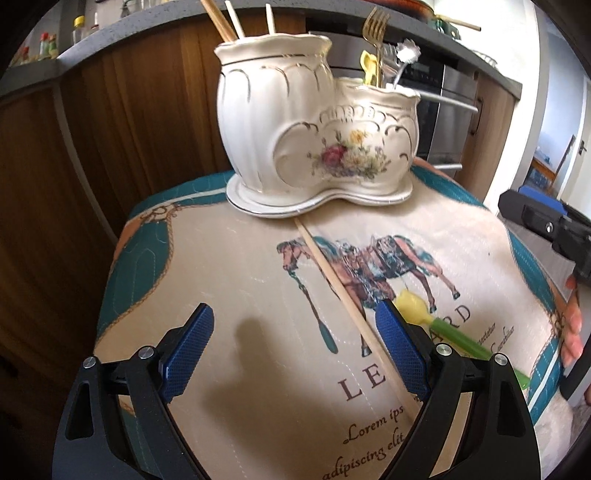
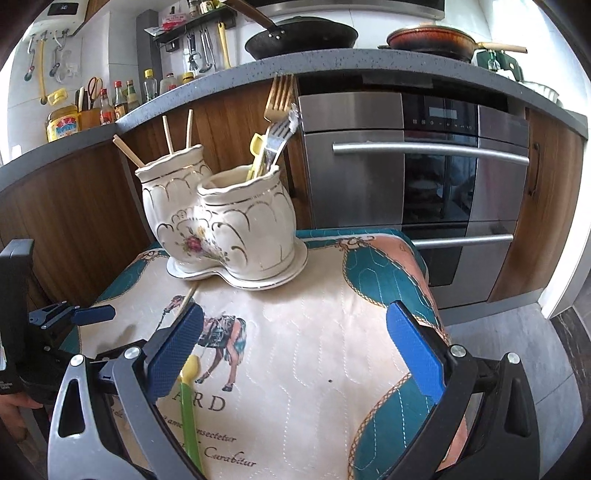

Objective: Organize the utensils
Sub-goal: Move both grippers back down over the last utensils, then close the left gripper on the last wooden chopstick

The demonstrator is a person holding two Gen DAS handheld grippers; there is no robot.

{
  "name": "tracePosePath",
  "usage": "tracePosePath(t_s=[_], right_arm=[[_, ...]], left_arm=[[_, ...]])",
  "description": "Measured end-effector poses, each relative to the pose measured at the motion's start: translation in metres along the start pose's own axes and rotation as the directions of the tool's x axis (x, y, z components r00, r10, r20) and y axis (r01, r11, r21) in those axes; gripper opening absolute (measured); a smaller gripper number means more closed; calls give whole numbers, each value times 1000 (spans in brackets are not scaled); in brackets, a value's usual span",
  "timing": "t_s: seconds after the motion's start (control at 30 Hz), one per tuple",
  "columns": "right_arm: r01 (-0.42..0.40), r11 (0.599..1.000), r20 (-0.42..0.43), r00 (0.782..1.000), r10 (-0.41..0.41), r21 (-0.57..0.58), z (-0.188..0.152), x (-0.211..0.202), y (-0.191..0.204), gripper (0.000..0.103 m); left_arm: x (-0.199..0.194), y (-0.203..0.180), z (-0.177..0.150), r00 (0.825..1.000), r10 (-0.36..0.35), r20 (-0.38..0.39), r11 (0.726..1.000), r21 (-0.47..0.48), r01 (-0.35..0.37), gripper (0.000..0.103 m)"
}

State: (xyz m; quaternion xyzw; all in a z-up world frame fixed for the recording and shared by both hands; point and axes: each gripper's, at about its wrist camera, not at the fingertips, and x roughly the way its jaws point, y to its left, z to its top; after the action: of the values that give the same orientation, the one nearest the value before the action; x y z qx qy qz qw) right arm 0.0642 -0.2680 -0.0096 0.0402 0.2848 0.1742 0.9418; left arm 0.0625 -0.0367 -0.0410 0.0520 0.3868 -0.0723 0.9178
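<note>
A white ceramic two-pot utensil holder point(image 1: 314, 136) stands at the far edge of the printed cloth; it also shows in the right wrist view point(image 2: 225, 221). Its tall pot holds chopsticks point(image 1: 229, 20), its low pot a gold fork point(image 1: 375, 33) and other utensils. A single wooden chopstick point(image 1: 332, 288) lies on the cloth, running from the holder toward my left gripper point(image 1: 295, 336), which is open and empty. A spoon with a yellow bowl and green handle point(image 1: 443, 326) lies right of it, also seen in the right wrist view point(image 2: 190, 398). My right gripper point(image 2: 295, 336) is open and empty above the cloth.
The cloth point(image 2: 314, 369) with a horse print covers a small table. Behind it are wooden cabinet fronts point(image 1: 140, 110) and a steel oven point(image 2: 424, 177) under a grey countertop point(image 2: 369, 61) with pans and bottles. Grey floor point(image 2: 517, 350) lies to the right.
</note>
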Motion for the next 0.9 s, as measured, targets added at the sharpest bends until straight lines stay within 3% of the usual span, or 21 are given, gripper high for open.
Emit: tracePosePath(t_s=[0.2,0.33,0.37,0.43,0.5,0.63,0.9], right_arm=[[-25,1000,-43,999,25,2,-2,7,-3,98],[-31,1000,-52,998,31,-3,-2,8,-4,98],[-34,999,-54,998,34,-2,-2,9,-4,98],[-39,999,-60,997,39,-4,-3,9,-4,98],[-41,999,-63,997,41,-12,-3,9,-2,98],[-69,997,-87,994,65,-35,-3,9,4,98],[-128,983,-172,980,104,-134,-11,15,27,98]], left_arm=[[2,-12,1,999,-27,-21,999,35,28,84],[10,-21,3,997,-37,-62,996,82,42,52],[12,-22,3,997,-42,-70,995,90,48,48],[11,-24,4,995,-55,-81,993,100,63,20],[10,-24,5,994,-44,-99,992,116,56,11],[2,-14,0,989,-74,-131,990,108,88,9],[-16,-1,-15,985,-50,-166,989,127,72,9]])
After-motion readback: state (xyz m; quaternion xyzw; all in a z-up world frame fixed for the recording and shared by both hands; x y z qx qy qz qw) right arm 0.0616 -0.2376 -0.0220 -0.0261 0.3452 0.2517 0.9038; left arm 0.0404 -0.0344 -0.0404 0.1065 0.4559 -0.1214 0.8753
